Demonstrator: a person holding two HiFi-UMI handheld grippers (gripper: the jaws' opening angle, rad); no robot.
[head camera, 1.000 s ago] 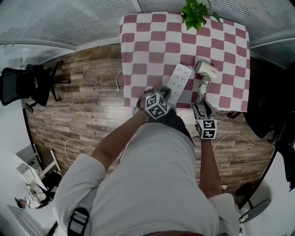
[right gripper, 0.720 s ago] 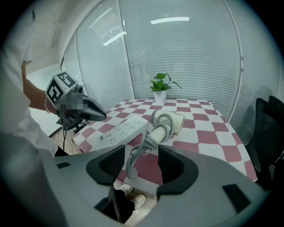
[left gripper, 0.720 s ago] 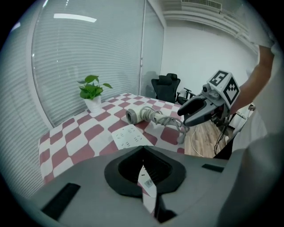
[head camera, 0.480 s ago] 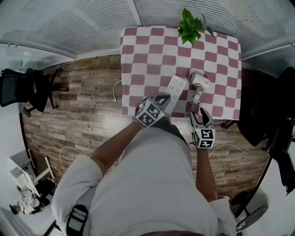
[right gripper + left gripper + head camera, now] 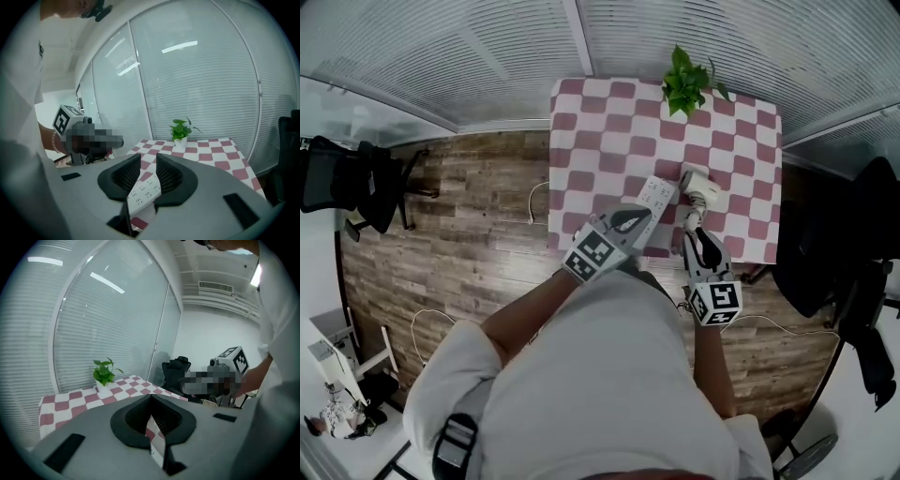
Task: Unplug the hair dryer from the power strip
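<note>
The white power strip (image 5: 654, 196) lies slantwise on the checkered bench (image 5: 600, 122), near the centre of the head view. The white hair dryer (image 5: 701, 185) lies just beside it, to its right. Whether the dryer's plug sits in the strip cannot be made out. A potted plant (image 5: 685, 79) stands at the bench's far edge, top centre. Both claws hang raised over the near edge, touching neither strip nor dryer. The left claw (image 5: 643, 217) has its jaws together, with nothing between them. The right claw (image 5: 695, 235) has just been closing its jaws. They stand apart and empty, and the strip shows through the gap.
</note>
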